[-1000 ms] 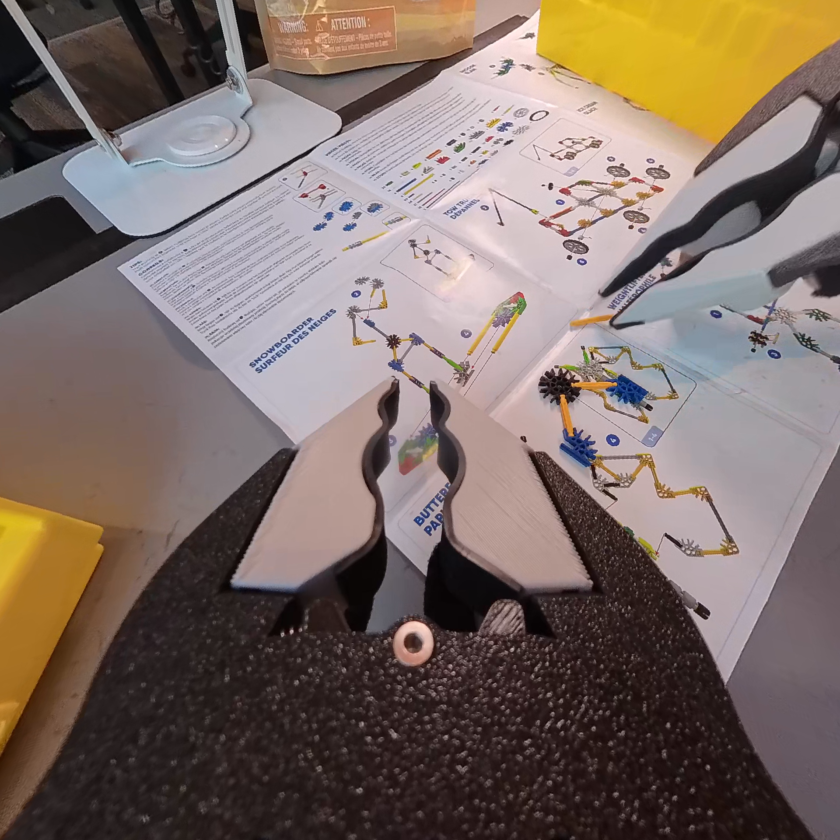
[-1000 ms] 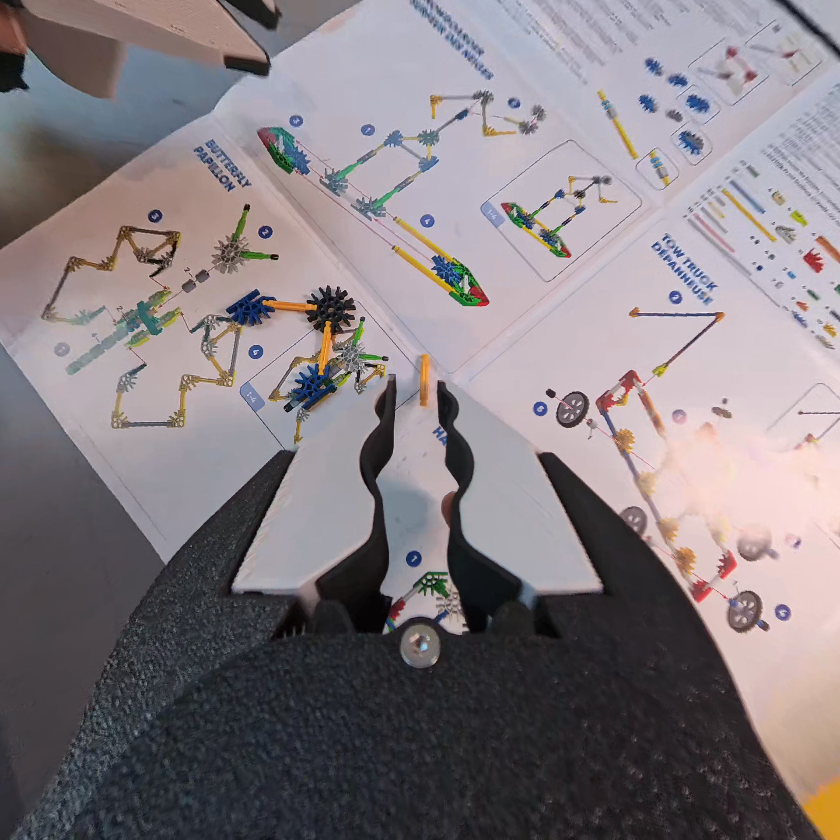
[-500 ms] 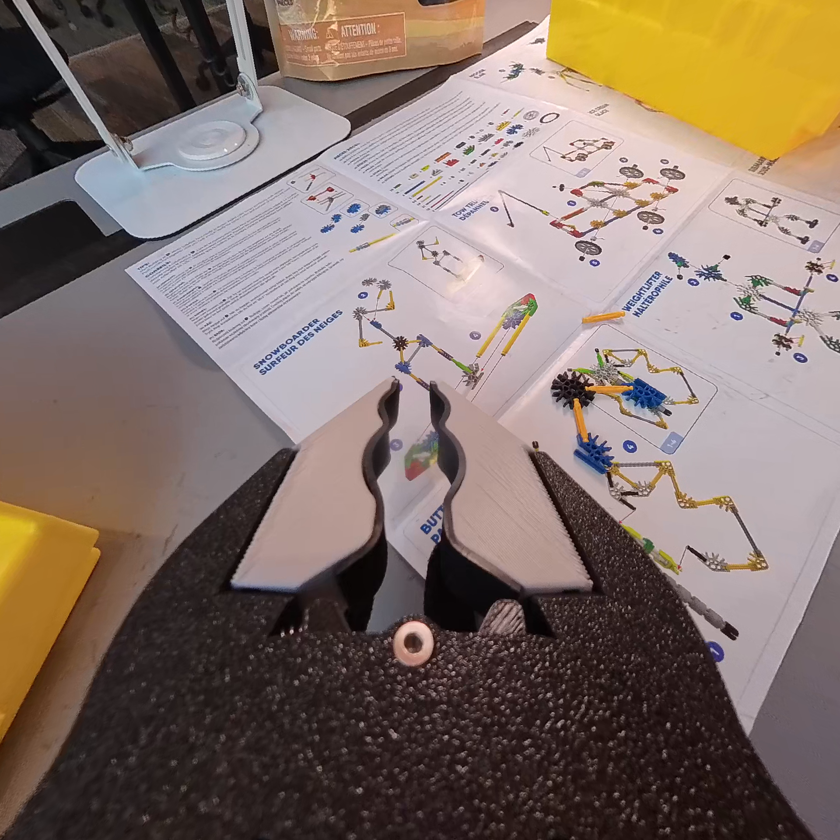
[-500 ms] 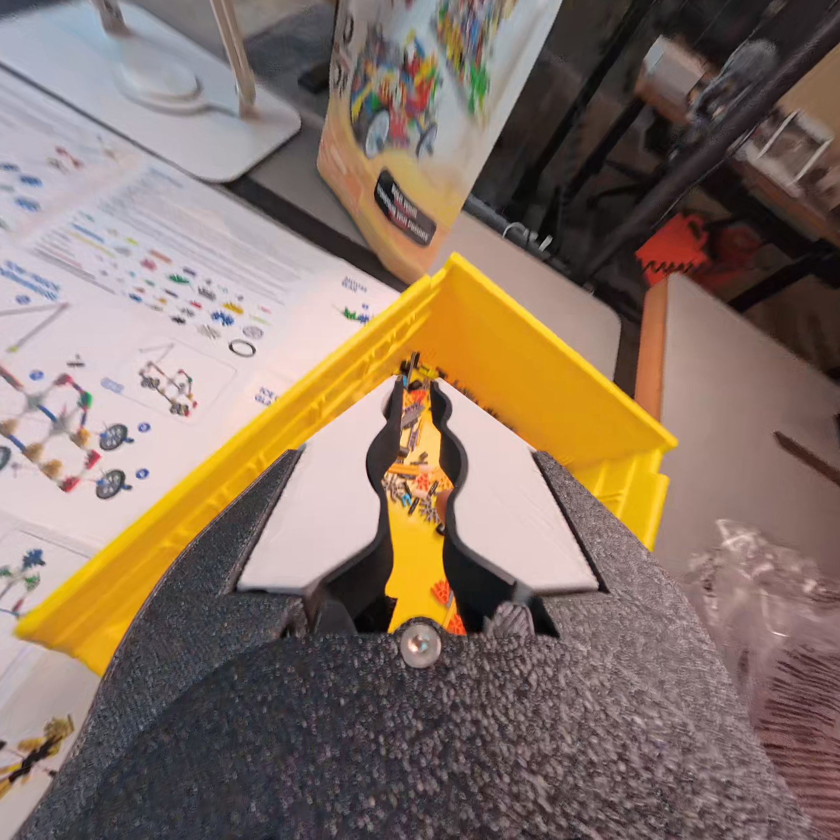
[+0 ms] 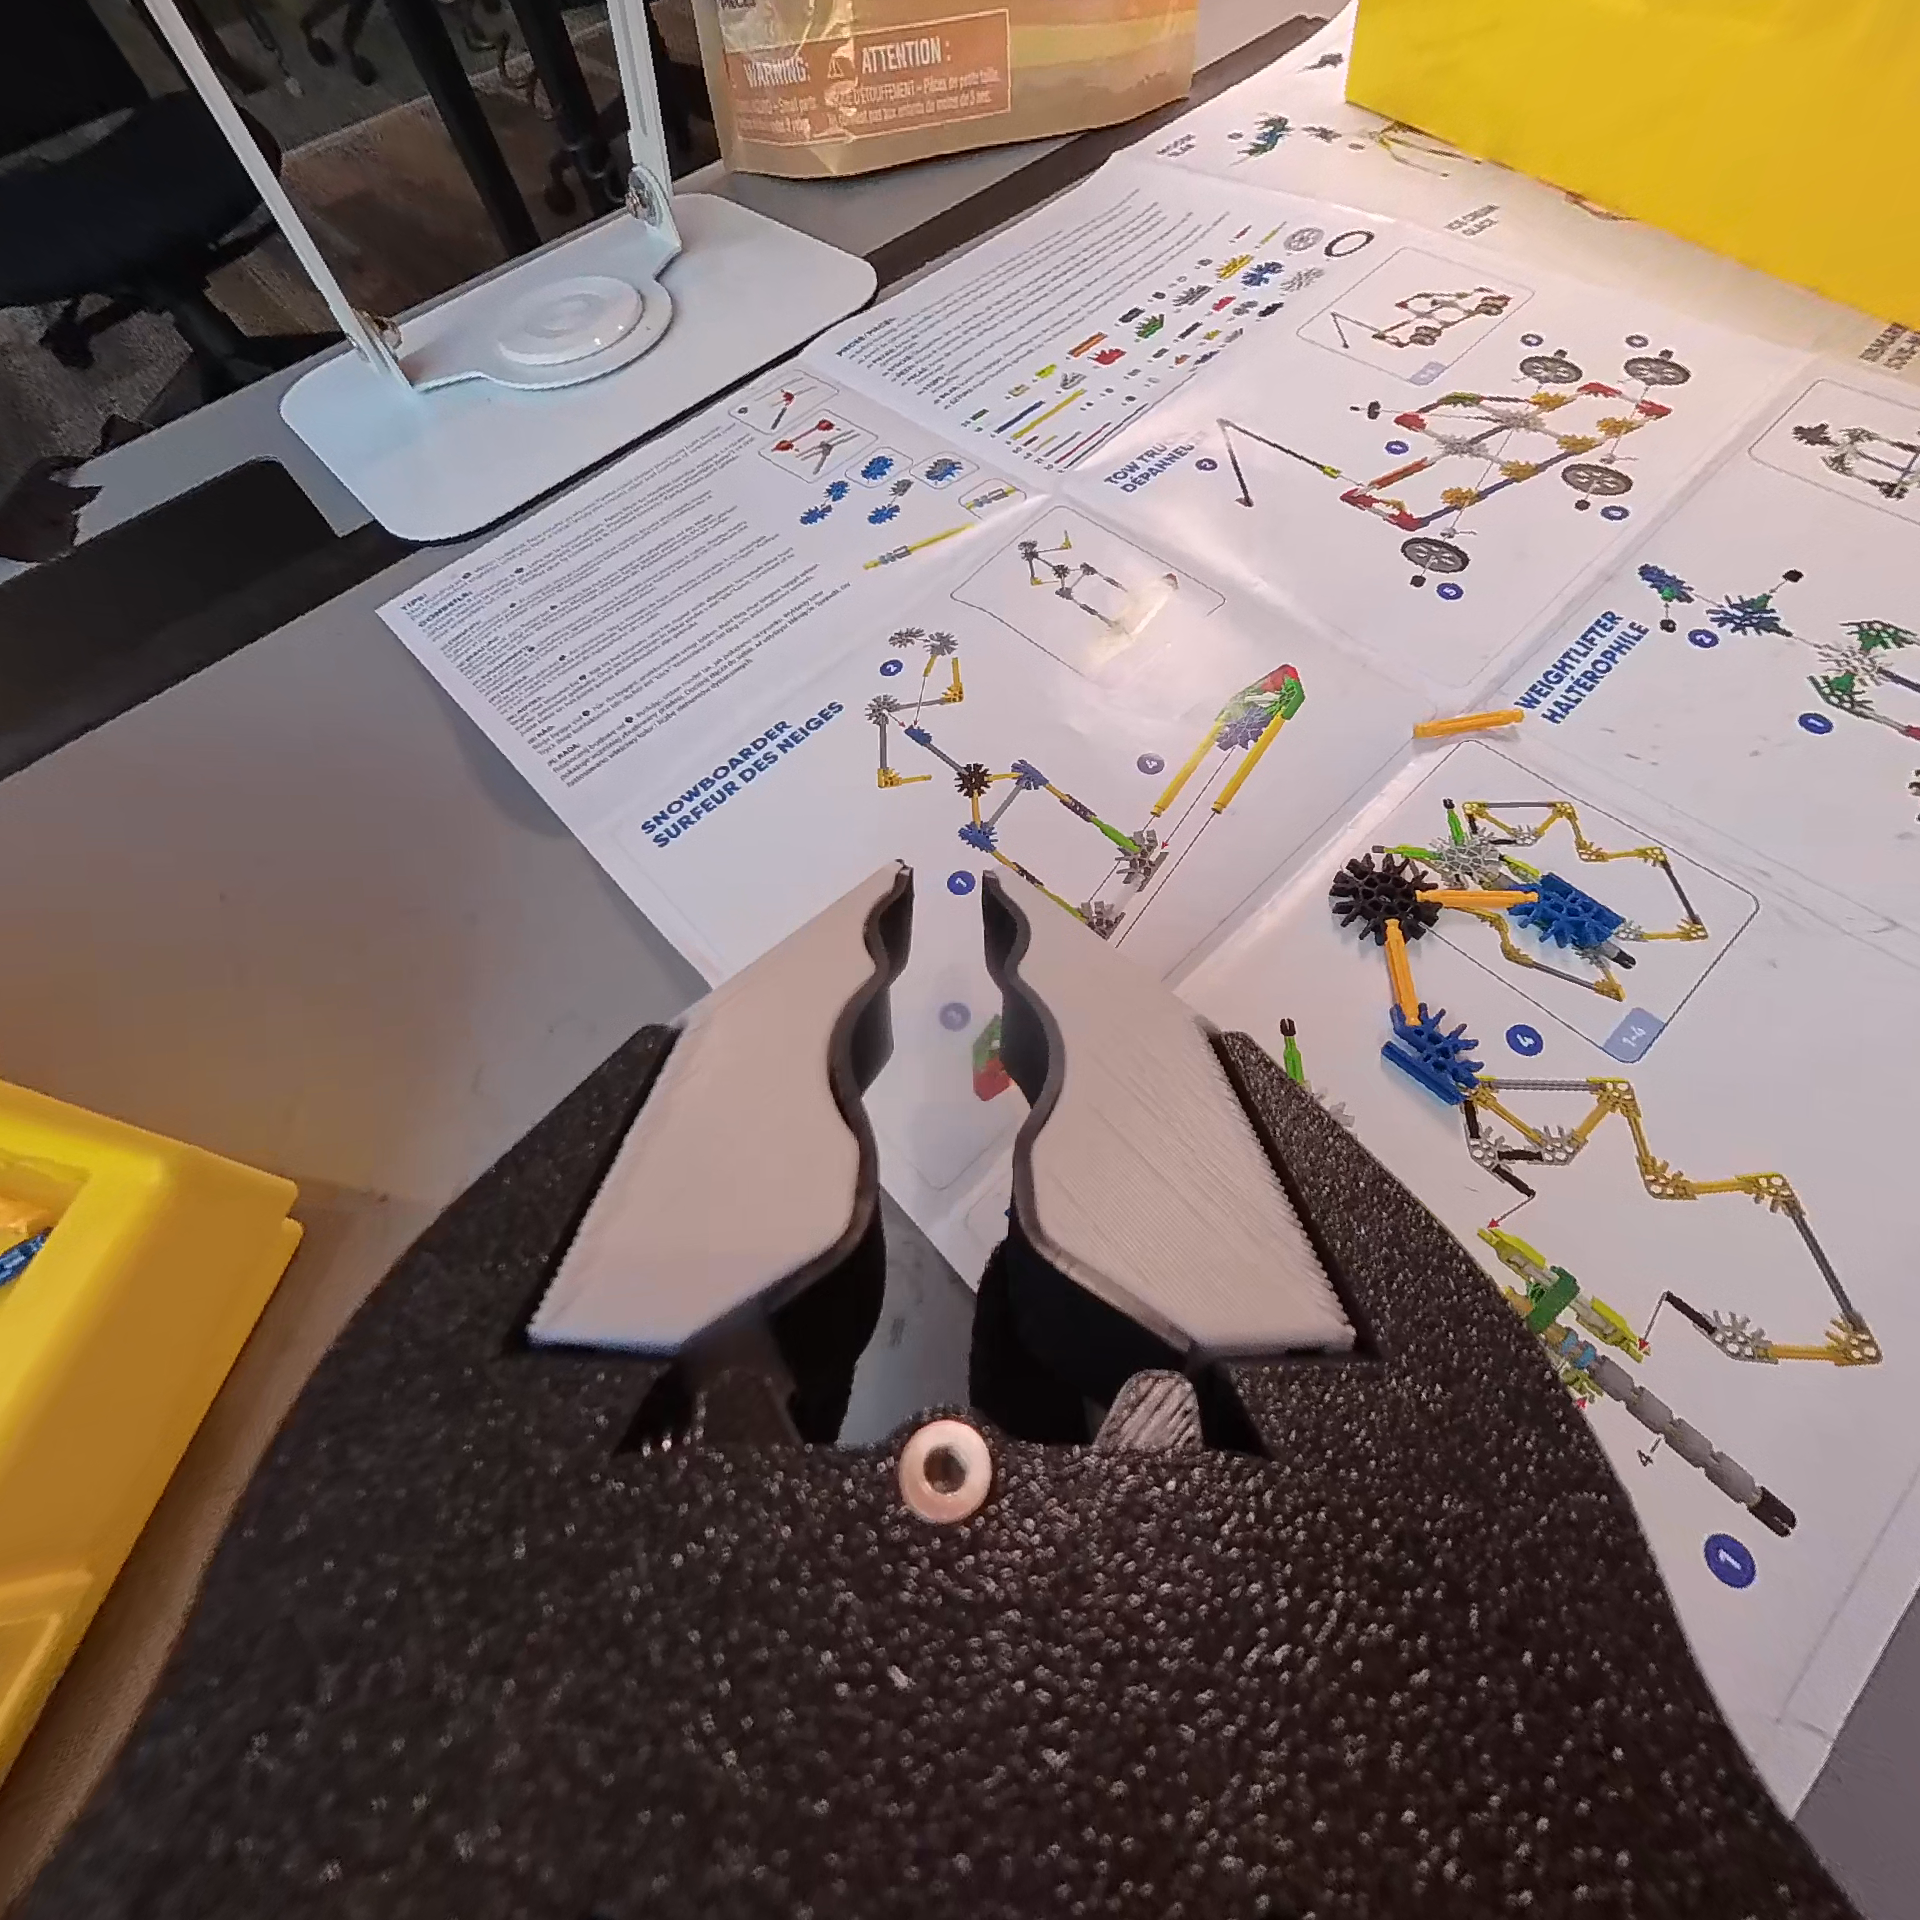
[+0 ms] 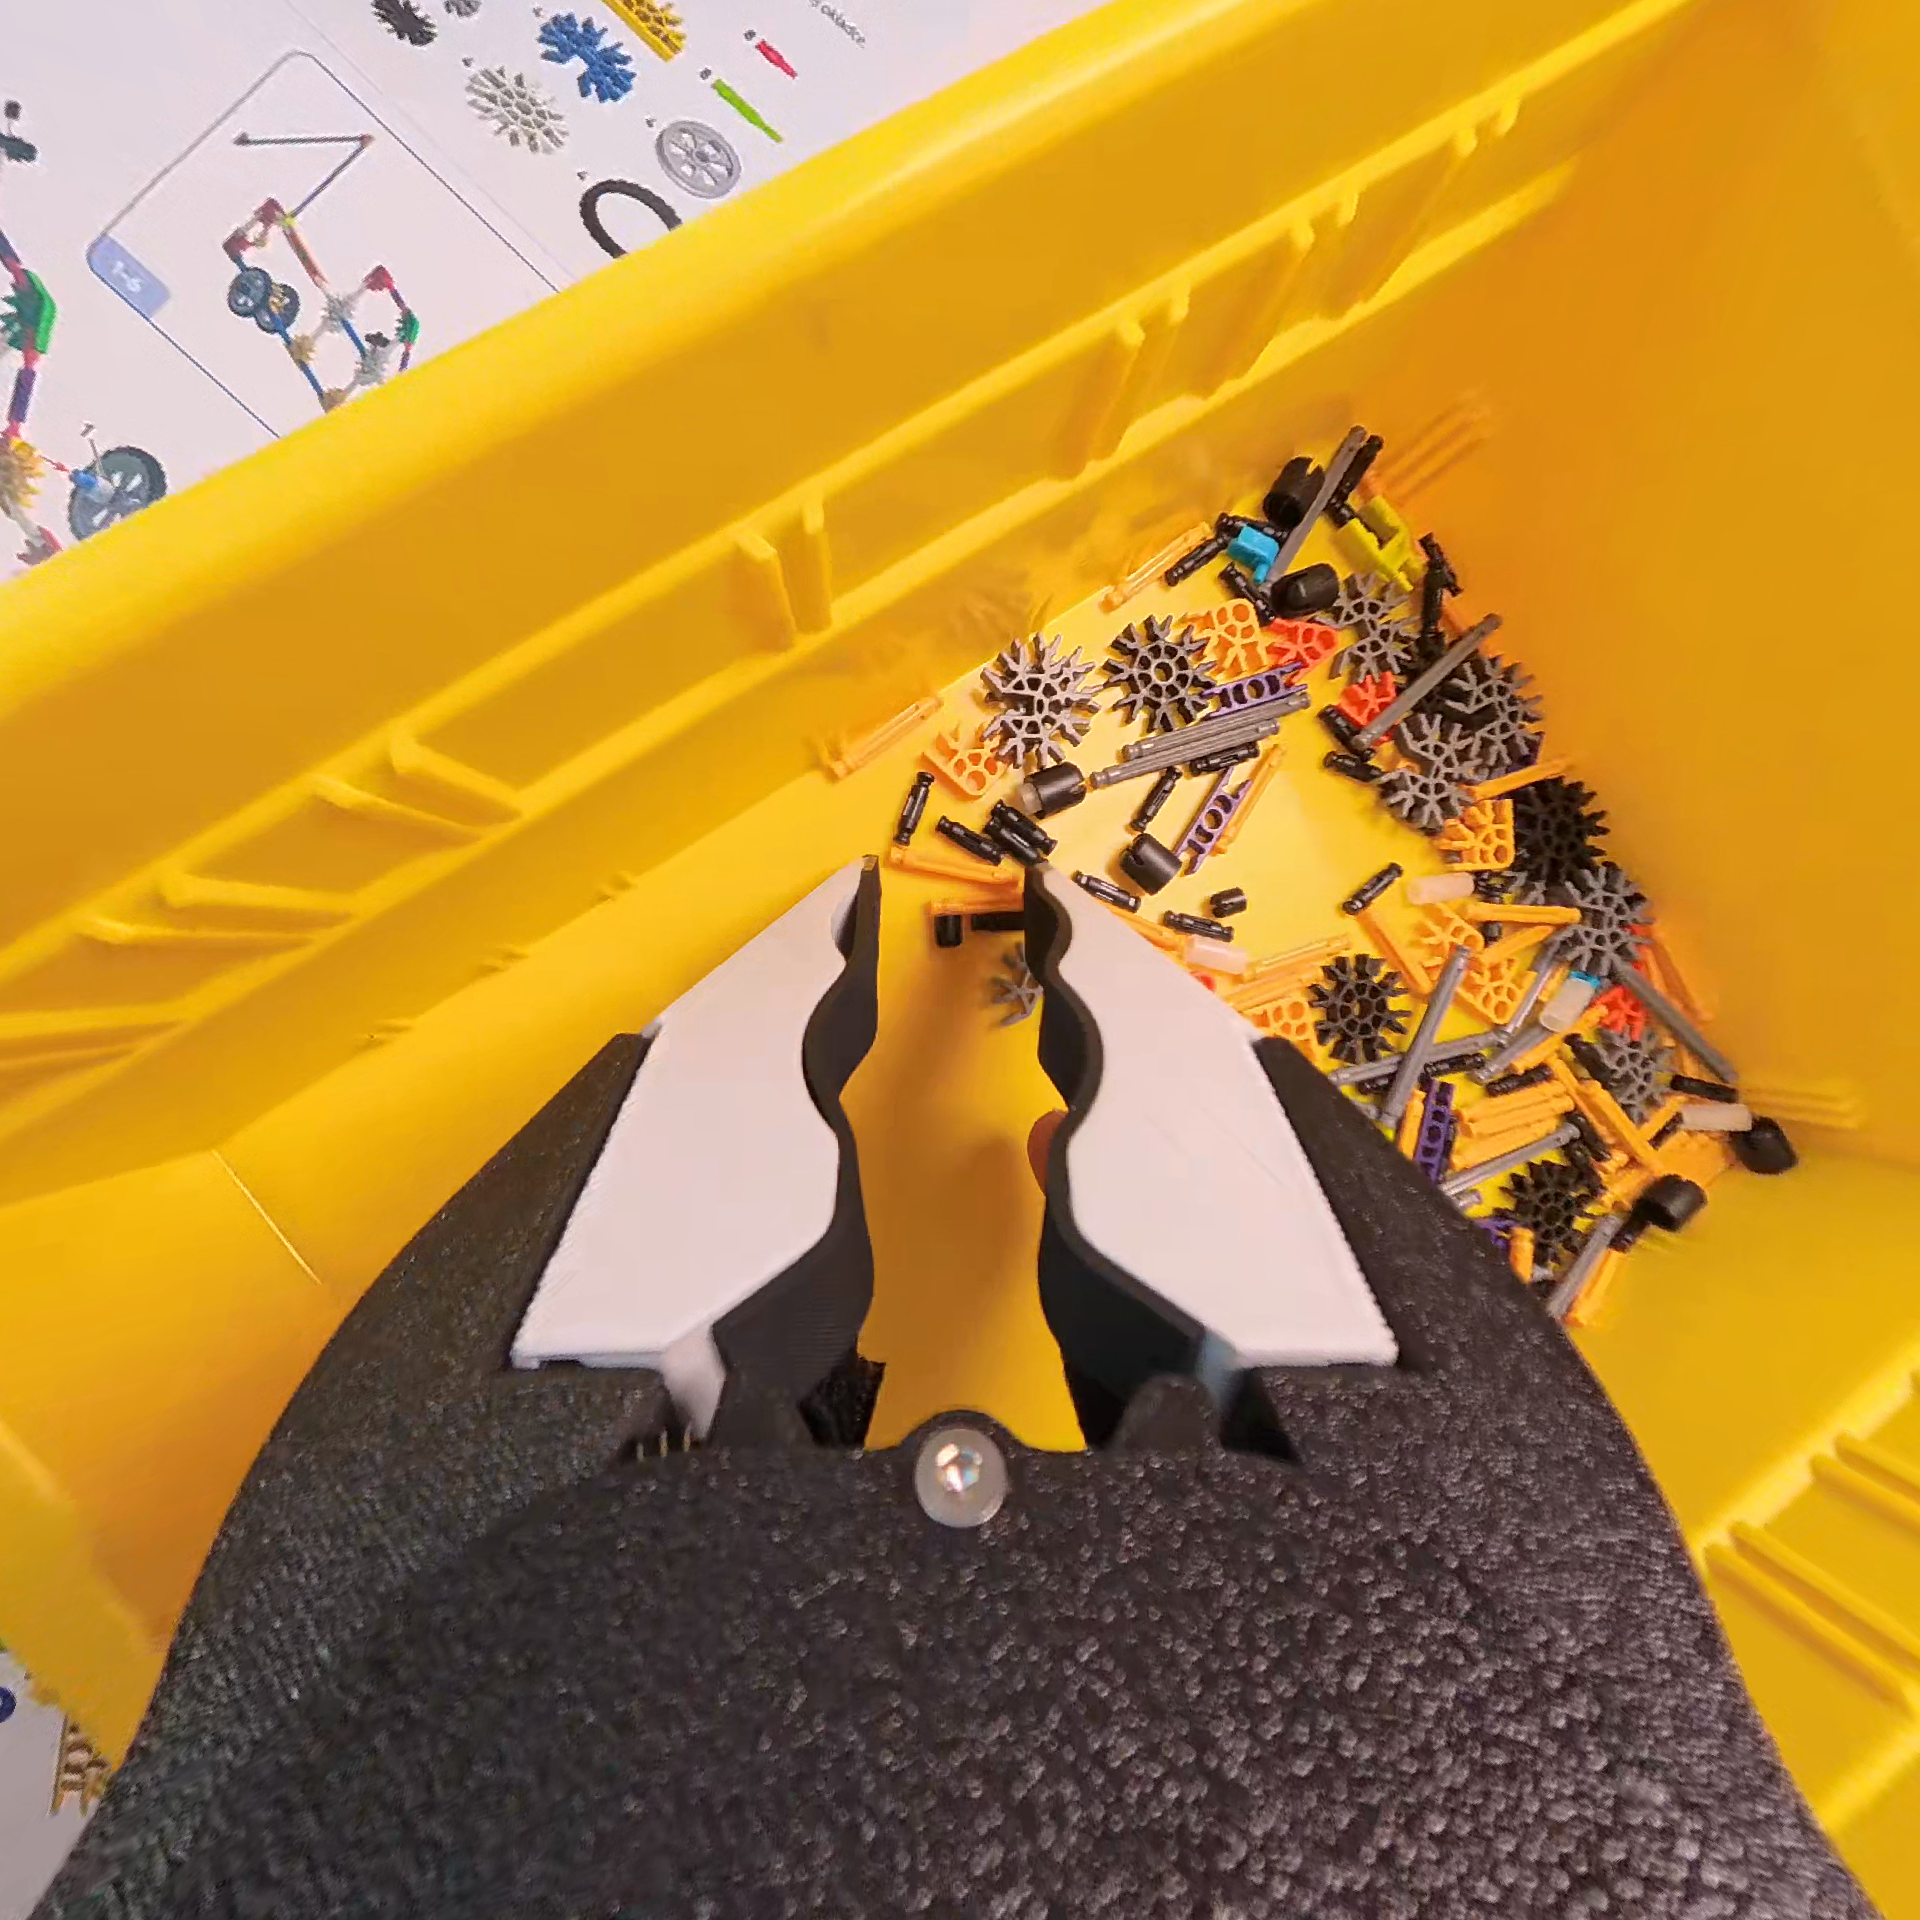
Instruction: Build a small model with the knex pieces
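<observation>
My left gripper hovers low over a white instruction sheet, jaws a little apart with nothing between them. To its right on the sheet lies a small model: a black round connector joined by yellow rods to two blue connectors. A loose yellow rod lies beyond it. My right gripper is open and empty, pointing down into a yellow bin. Its tips are just above the near edge of a pile of loose rods and connectors on the bin floor.
The yellow bin also shows at the top right of the left wrist view. Another yellow container sits at the left edge. A white lamp base and a brown bag stand at the back of the grey table. My hands' fingertips stand some 45 centimetres from each other. The right gripper is farther from the loose yellow rod, some 30 centimetres, than the left, some 15 centimetres.
My right gripper left the yellow rod on the sheet, swung over to the yellow bin, dipped inside and opened wider. My left gripper has barely moved.
</observation>
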Tool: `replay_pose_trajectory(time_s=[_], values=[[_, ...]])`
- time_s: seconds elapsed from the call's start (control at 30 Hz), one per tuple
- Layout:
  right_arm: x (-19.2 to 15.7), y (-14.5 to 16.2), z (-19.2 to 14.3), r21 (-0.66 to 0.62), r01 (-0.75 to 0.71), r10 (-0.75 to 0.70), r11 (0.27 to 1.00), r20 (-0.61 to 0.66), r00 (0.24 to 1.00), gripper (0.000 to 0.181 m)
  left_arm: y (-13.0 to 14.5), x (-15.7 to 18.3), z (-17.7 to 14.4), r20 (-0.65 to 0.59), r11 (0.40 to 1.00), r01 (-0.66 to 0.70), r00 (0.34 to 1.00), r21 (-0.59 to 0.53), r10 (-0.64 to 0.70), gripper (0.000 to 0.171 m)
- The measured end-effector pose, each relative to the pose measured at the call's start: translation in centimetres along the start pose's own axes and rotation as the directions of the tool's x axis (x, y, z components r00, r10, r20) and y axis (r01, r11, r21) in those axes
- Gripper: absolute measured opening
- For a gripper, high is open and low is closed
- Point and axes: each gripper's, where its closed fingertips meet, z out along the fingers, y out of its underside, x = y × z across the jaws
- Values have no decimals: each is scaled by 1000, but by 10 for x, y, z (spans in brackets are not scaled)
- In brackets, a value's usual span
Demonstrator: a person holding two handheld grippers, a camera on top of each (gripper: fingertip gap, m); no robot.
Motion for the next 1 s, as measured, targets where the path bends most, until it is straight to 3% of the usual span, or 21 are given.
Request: replay_pose_trajectory(time_s=[0.2,0.4,0.43,0.6,0.7,0.83,1.0], values=[[-1,0,3,-12,-63,64,998,92,994,23,0,-1,-1,1,1000,-2,1000,2,2,13],[-3,2,0,-3,-69,69,998,103,992,19,-1,-2,-2,0,1000,0,1000,8,0,13],[0,1,-3,14,-57,56,998,65,996,0,-1,-2,-3,0,1000,0,1000,10,0,13],[-9,-18,-43,147,-9,5,989,28,1000,1,-4,-3,-5,0,1000,0,1000,23,0,13],[-10,-22,-59,163,23,-23,986,2,1000,1,-3,-1,-3,-11,1000,-5,1000,18,5,13],[-11,-12,-38,85,50,-53,995,25,998,17,-1,2,-2,-21,1000,-22,1000,9,22,13],[-15,-9,-7,38,112,-116,993,111,987,24,0,-1,-4,-8,1000,-20,1000,6,20,13]])
